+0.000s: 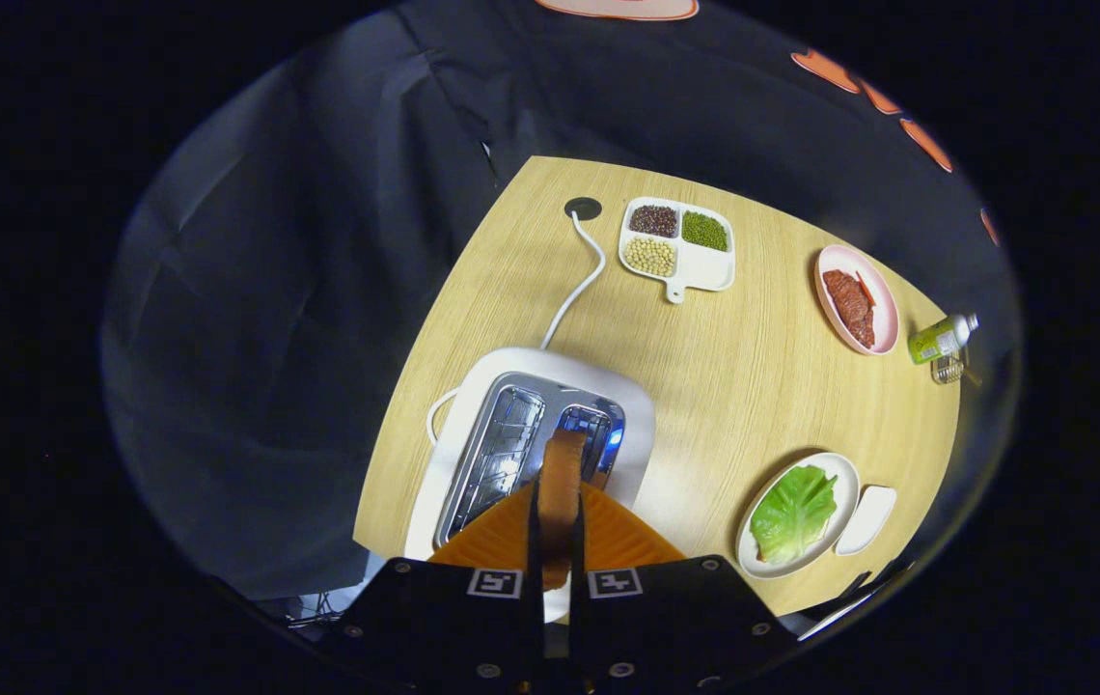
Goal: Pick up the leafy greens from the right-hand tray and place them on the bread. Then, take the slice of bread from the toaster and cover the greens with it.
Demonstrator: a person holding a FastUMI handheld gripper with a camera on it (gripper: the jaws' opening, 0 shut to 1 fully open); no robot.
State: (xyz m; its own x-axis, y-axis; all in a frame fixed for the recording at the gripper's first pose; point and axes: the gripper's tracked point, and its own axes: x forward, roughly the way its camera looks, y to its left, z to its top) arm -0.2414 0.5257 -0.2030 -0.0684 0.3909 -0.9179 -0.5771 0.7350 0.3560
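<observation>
Standing at the left of the wooden table (753, 376), the white two-slot toaster (482, 425) lies under the gripper (558, 502), apparently clenched on a browned bread slice (562, 483); rightward, green leafy lettuce (791, 514) covers an oval white plate (844, 478).

No readable text, brand name or number is showing anywhere on the table items. The small green-labelled plastic bottle (942, 338) lying at the far edge of the light wooden table (762, 386) is carrying print too small and blurred to read. Two square black-and-white coded marker tags (555, 583) are sitting on the gripper body, bearing patterns, not letters.
</observation>
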